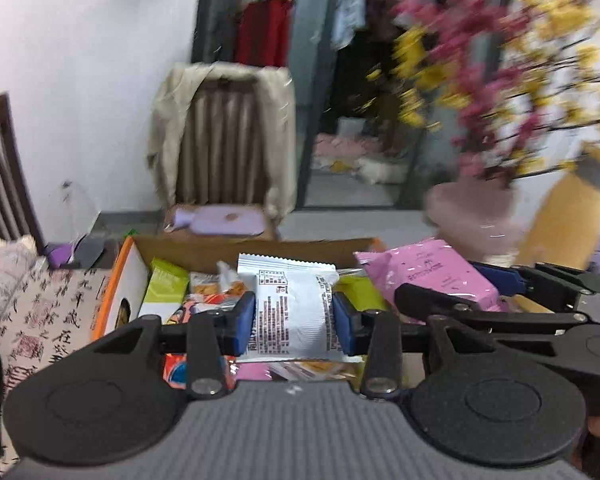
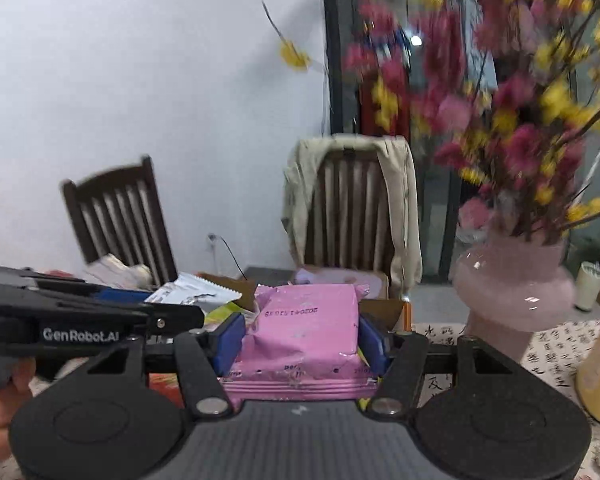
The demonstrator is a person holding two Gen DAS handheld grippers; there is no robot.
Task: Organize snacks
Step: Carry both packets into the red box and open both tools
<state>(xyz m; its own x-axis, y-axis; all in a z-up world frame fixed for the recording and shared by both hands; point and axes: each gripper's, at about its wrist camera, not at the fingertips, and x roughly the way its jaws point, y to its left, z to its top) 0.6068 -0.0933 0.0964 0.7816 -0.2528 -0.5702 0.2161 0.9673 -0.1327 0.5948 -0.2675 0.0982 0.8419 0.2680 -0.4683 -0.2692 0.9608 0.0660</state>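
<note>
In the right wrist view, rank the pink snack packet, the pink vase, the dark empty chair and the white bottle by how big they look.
1. Pink snack packet, held close to the camera, which inflates it.
2. Pink vase and dark empty chair look about alike; not ranked.
3. White bottle, smallest, at the far right.

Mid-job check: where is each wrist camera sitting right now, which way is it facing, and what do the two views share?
Left wrist: sits behind the left gripper, looking forward and slightly down over the open cardboard snack box; its blue pads clamp a white printed snack packet; the right gripper shows at right.
Right wrist: behind the right gripper, clamped on a pink foil snack packet; left gripper and a hand at left.
Shared: both packets, the box, cloth-draped wooden chair, pink glass vase.
</note>
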